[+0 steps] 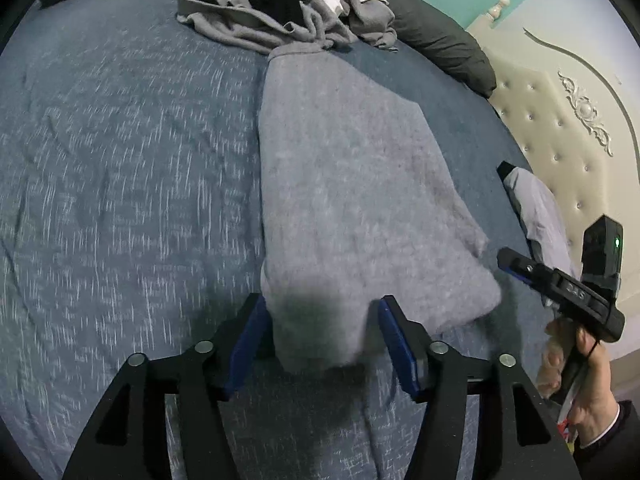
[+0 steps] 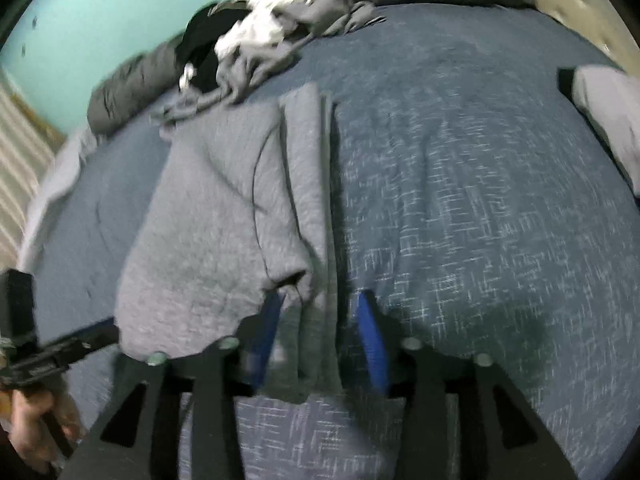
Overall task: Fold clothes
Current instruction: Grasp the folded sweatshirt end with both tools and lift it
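A grey fleece garment (image 1: pixel 352 184) lies lengthwise on the blue bedspread (image 1: pixel 120 184), folded into a long strip. Its near end sits between the fingers of my left gripper (image 1: pixel 324 340), which stands open around it. In the right wrist view the same garment (image 2: pixel 216 216) shows a folded edge running between the blue pads of my right gripper (image 2: pixel 318 320), whose jaws are apart and not pinching it. Each gripper also shows in the other's view, held by a hand: the right one (image 1: pixel 560 280) beside the garment's right corner, the left one (image 2: pixel 60 348) at its left corner.
A heap of grey, black and white clothes (image 1: pixel 280 4) lies at the far end of the bed, against a dark grey pillow (image 1: pixel 440 40). A cream tufted headboard (image 1: pixel 560 120) stands to the right. A folded pale item (image 2: pixel 608 112) rests near it.
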The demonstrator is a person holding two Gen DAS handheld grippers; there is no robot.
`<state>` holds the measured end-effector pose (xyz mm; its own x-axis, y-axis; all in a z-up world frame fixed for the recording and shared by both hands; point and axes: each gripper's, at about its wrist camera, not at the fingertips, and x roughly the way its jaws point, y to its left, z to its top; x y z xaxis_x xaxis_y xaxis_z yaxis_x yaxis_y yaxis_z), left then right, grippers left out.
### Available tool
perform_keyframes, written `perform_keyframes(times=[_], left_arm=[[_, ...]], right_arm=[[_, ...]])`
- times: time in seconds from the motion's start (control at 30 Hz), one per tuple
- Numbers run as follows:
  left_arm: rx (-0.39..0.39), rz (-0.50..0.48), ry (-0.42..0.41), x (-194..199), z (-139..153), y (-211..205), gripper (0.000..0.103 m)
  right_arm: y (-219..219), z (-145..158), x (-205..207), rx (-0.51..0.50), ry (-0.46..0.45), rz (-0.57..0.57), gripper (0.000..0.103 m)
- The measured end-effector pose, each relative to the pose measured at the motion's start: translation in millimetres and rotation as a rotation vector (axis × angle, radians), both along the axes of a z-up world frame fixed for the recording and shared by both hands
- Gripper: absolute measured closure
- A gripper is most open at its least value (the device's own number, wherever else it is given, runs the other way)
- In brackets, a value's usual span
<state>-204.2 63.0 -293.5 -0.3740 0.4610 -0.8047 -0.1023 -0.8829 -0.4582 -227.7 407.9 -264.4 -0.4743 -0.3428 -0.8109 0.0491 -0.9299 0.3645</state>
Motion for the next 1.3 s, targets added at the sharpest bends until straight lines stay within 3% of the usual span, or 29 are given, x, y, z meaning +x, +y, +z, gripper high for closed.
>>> perform_keyframes(times=[0.13, 0.33, 0.53, 0.83, 0.93, 1.23, 1.3], left_arm=[[0.018, -0.011, -0.036, -10.5, -9.6, 3.5, 0.028], [0.091, -0.007, -0.084, -23.4, -32.0, 5.5, 0.025], [0.092, -0.023, -0.079, -26.7, -40.2, 13.7, 0.023], [0.093, -0.046, -0.061, -30.5, -44.5, 26.0, 0.025], [0.102, -0.059, -0.059, -29.0, -46.0, 21.8, 0.025], [0.121, -0.086, -0.049, -36.7, -49.4, 23.1, 0.025], [0.12, -0.093, -0.044, -38.1, -49.5, 23.9, 0.028]], right_arm=[[1.7, -4.3, -3.7, -0.08, -0.064, -0.006, 0.039], [-6.5, -25.2, -8.0, -0.108, -0.127, 0.015, 0.033], [-14.7, -46.3, -11.8, -0.131, -0.182, 0.035, 0.026], [-35.2, -50.6, -19.3, -0.101, -0.176, 0.078, 0.026], [-44.5, -50.5, -20.9, -0.106, -0.17, 0.106, 0.039], [-40.2, -52.3, -17.9, -0.138, -0.164, 0.108, 0.04], [-36.5, -50.8, -9.2, -0.131, -0.152, 0.114, 0.045]])
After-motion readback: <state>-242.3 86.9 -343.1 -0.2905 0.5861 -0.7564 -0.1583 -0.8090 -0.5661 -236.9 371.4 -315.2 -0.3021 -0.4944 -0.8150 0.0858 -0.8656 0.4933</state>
